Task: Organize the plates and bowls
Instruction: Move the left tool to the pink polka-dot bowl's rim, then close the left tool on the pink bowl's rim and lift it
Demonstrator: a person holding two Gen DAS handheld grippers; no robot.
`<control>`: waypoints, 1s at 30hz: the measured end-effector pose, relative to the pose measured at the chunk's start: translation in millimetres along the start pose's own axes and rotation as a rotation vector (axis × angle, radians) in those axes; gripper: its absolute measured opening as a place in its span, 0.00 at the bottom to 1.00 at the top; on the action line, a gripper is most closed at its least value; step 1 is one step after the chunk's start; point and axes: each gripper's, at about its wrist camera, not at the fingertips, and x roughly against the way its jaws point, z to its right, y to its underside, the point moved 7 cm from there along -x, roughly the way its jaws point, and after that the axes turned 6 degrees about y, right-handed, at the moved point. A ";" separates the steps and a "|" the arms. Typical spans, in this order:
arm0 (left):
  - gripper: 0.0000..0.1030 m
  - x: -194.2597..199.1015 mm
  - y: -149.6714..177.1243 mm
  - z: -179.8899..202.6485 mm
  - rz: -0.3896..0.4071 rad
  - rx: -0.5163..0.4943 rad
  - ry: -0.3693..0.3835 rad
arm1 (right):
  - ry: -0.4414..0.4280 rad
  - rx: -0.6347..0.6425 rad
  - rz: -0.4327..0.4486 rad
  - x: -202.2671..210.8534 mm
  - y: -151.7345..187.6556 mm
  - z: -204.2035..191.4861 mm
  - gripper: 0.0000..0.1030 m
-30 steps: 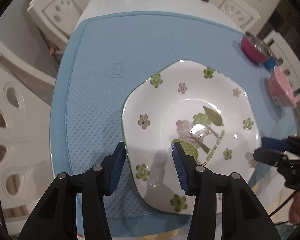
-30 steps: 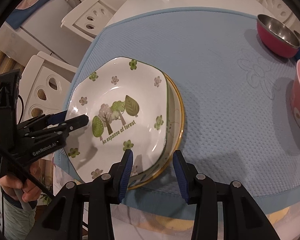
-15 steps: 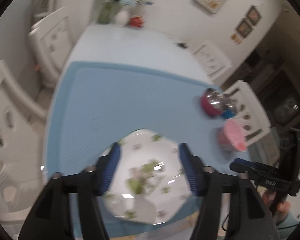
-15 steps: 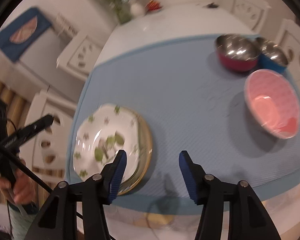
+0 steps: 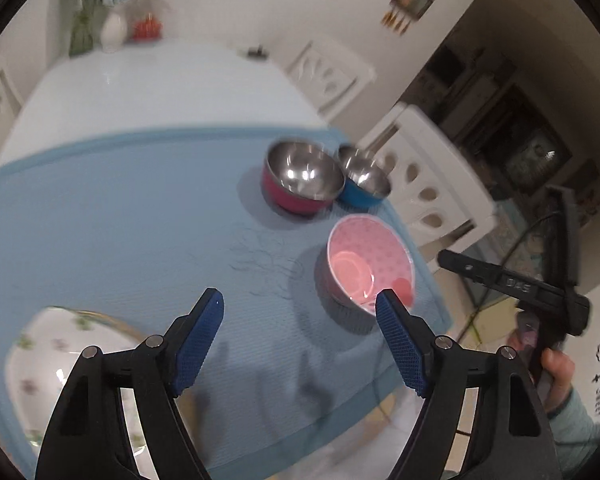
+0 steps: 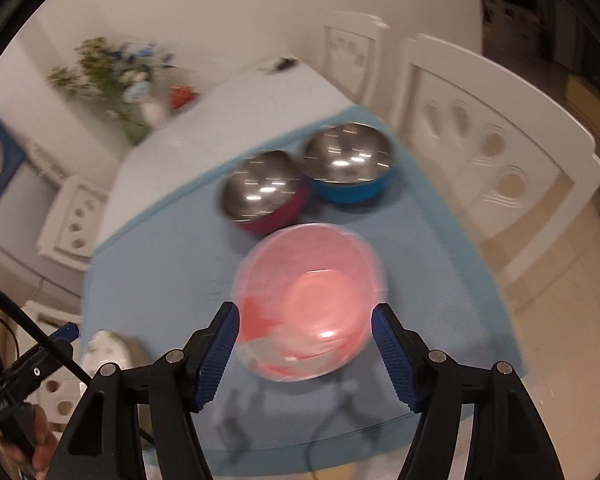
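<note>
Now the right tool (image 6: 304, 344) hangs empty over the pink bowl (image 6: 310, 306), jaws opening, nothing pressed between them; the left tool (image 5: 300, 340), likewise empty and widening, sits just left of that bowl above the blue mat (image 5: 120, 220). With the flowered plate (image 5: 52, 344) stacked well left of the pink bowl, the bowls look next. Beyond it, the red bowl (image 6: 260, 196) and blue bowl (image 6: 348, 168) touch, so nesting calls for a rim grip.

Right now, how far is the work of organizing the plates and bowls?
Done: the floral plate lies on a yellow-rimmed plate, so the plates look stacked. In hand: nothing; the left gripper and right gripper are empty, jaws opening, the right above the pink bowl. Left: pink bowl, red bowl and blue bowl stand separately.
</note>
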 end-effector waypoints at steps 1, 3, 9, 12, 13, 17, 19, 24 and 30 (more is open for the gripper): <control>0.75 -17.5 -1.1 4.1 -0.024 0.018 -0.014 | 0.003 -0.003 -0.018 -7.8 -3.0 10.1 0.64; 0.73 -51.1 -1.1 11.3 -0.054 0.060 -0.029 | -0.010 -0.010 -0.068 -26.6 -7.4 27.4 0.64; 0.72 -109.3 0.0 20.0 -0.084 0.168 -0.063 | -0.053 0.054 -0.183 -75.6 -6.0 46.1 0.64; 0.60 -125.5 1.2 21.8 -0.090 0.175 -0.102 | -0.077 0.130 -0.206 -94.9 -3.5 40.6 0.55; 0.58 -133.0 2.9 21.4 -0.098 0.173 -0.126 | -0.085 0.152 -0.205 -100.2 -3.7 39.1 0.50; 0.16 -150.7 10.8 19.1 -0.124 0.186 -0.151 | -0.101 0.205 -0.206 -115.9 -2.4 39.3 0.25; 0.12 -154.0 12.9 21.6 -0.114 0.195 -0.142 | -0.129 0.216 -0.190 -114.5 -1.9 38.5 0.22; 0.12 -152.4 14.5 31.5 -0.090 0.212 -0.149 | -0.174 0.262 -0.205 -113.0 6.4 26.6 0.18; 0.12 -125.8 16.0 40.5 -0.051 0.205 -0.168 | -0.147 0.297 -0.164 -95.7 10.4 16.6 0.18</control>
